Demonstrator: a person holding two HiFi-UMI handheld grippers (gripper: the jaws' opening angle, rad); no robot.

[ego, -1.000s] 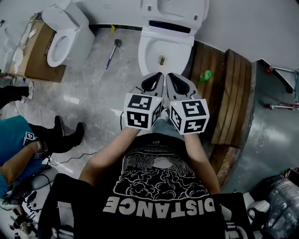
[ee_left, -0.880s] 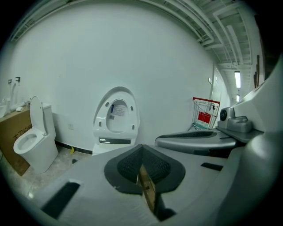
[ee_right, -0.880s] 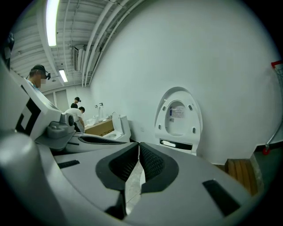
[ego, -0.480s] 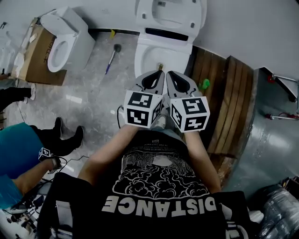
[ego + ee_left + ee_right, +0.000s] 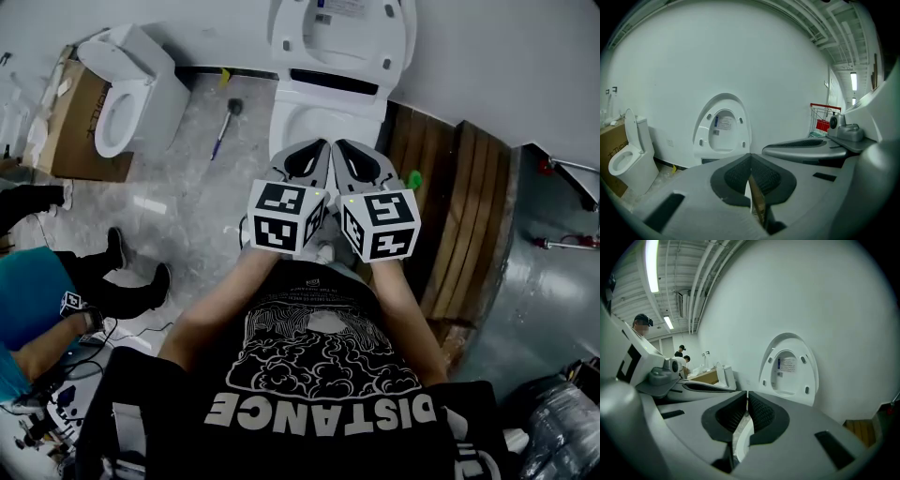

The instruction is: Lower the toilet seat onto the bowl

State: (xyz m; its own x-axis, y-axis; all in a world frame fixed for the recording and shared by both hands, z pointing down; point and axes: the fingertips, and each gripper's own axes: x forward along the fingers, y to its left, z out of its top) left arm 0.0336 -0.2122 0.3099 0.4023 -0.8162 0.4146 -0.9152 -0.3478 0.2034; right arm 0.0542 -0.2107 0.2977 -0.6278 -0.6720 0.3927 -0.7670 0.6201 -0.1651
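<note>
The toilet seat (image 5: 342,33) stands raised, upright against the white wall behind the bowl (image 5: 314,112). Its underside faces the room, with small bumpers around the ring and a printed label in the middle. The bowl below it is open. In the left gripper view the toilet seat (image 5: 722,131) rises straight ahead beyond the jaws. In the right gripper view it (image 5: 788,369) sits a little to the right.

The left gripper (image 5: 314,155) and the right gripper (image 5: 347,155) are held side by side over the front of the bowl, their marker cubes nearly touching. Both are well short of the seat. The left gripper (image 5: 750,164) has its jaws pressed together with nothing between them. The right gripper (image 5: 746,405) is likewise pressed together and holds nothing.

A second toilet (image 5: 127,84) stands to the left beside a cardboard box (image 5: 70,112). A long-handled brush (image 5: 225,114) lies on the grey floor (image 5: 187,187) between the two toilets. To the right of the bowl is a wooden platform (image 5: 464,206), with a small green object (image 5: 413,178) at its near edge. Another person's black boots (image 5: 131,277) show at the left.
</note>
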